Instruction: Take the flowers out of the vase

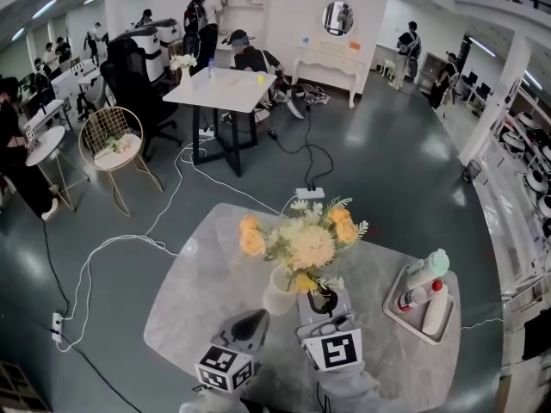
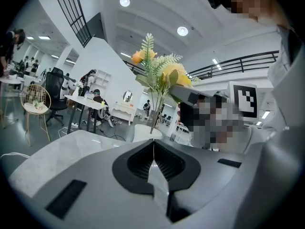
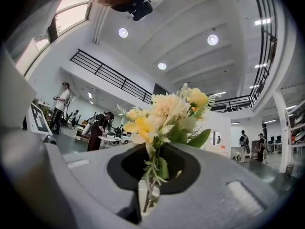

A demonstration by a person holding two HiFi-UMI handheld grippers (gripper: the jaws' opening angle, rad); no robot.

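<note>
Flowers [image 3: 167, 111], stems [image 3: 151, 175] half hidden in right tongs [image 3: 147, 194]

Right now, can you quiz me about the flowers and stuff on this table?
1. True or false: the right gripper is shut on the flowers.
2. What colour is the vase? A white, B red, C black.
3. Fill in: in the head view, the tray of bottles sits at the table top's ___ end.
Key: 1 true; 2 A; 3 right.
</note>
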